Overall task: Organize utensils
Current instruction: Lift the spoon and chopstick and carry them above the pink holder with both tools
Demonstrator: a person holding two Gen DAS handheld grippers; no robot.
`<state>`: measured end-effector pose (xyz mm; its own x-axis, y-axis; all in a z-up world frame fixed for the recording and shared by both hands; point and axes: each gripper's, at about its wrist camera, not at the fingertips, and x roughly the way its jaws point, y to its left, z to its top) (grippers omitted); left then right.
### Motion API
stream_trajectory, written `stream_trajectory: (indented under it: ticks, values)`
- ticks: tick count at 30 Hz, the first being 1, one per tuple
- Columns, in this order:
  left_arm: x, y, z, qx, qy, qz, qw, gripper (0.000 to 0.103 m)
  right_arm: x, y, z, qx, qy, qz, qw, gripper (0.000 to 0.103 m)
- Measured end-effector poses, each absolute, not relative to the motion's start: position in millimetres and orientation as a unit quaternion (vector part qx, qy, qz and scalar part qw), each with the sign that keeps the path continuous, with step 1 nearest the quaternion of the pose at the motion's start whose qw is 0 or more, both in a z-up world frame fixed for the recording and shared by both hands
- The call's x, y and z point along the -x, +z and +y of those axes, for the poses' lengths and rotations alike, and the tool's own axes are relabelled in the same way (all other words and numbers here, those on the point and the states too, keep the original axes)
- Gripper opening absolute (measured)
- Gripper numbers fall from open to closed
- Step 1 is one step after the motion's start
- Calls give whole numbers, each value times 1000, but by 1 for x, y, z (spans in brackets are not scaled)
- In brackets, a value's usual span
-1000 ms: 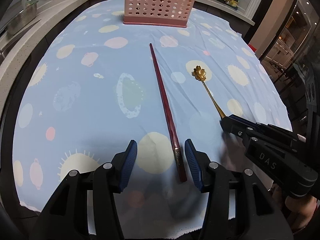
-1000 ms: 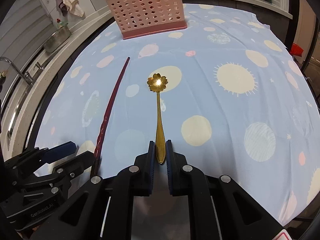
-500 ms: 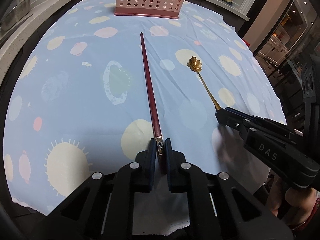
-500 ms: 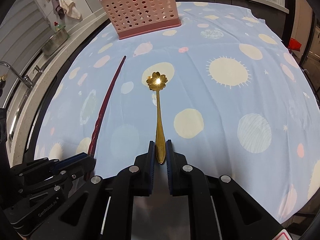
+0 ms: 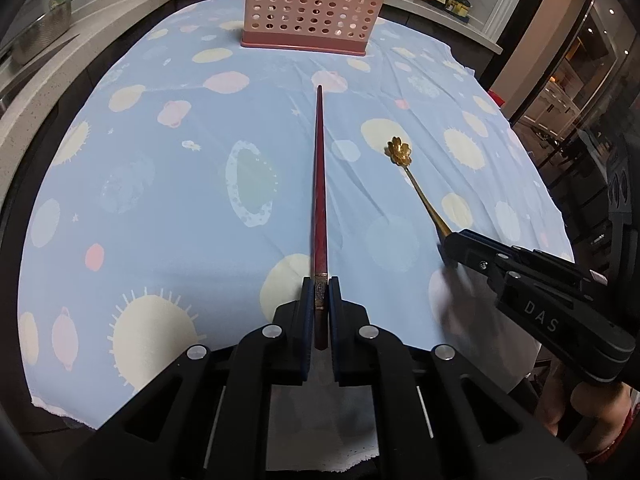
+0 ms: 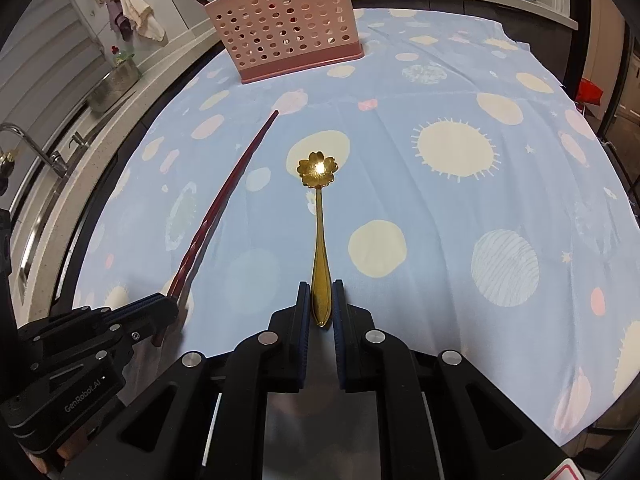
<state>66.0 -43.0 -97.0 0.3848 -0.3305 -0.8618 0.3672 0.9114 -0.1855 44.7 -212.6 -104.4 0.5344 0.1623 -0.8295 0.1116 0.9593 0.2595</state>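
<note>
Closed since a second ago, the left gripper [image 5: 321,300] now clamps the long dark-red wooden chopstick [image 5: 320,184].

Left wrist view: the chopstick points toward 12 o'clock at the pink perforated plastic utensil basket [image 5: 312,4] on the blue planet-print tablecloth [image 5: 160,208]; at 3 o'clock the right gripper [image 5: 450,242] pinches the gold flower-bowled metal spoon [image 5: 416,184].
Right wrist view: the right gripper [image 6: 321,304] is clamped on the spoon [image 6: 319,220] handle, bowl toward 12 o'clock; the left gripper [image 6: 168,306] at 8 o'clock holds the chopstick [image 6: 228,188]; the basket [image 6: 284,28] stands at 12 o'clock.
</note>
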Motion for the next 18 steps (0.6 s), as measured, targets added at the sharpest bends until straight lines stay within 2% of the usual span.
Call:
stream_trajectory:
  ticks: [11,18]
  values:
    - [-81,-55,-25,9,-188,473,861,7,-44,-60,-221,-158,16,432,888,9]
    - [-99,-20,-12,32,-179,440,879,7,-53,-39,-226,-165,15,408,898,2]
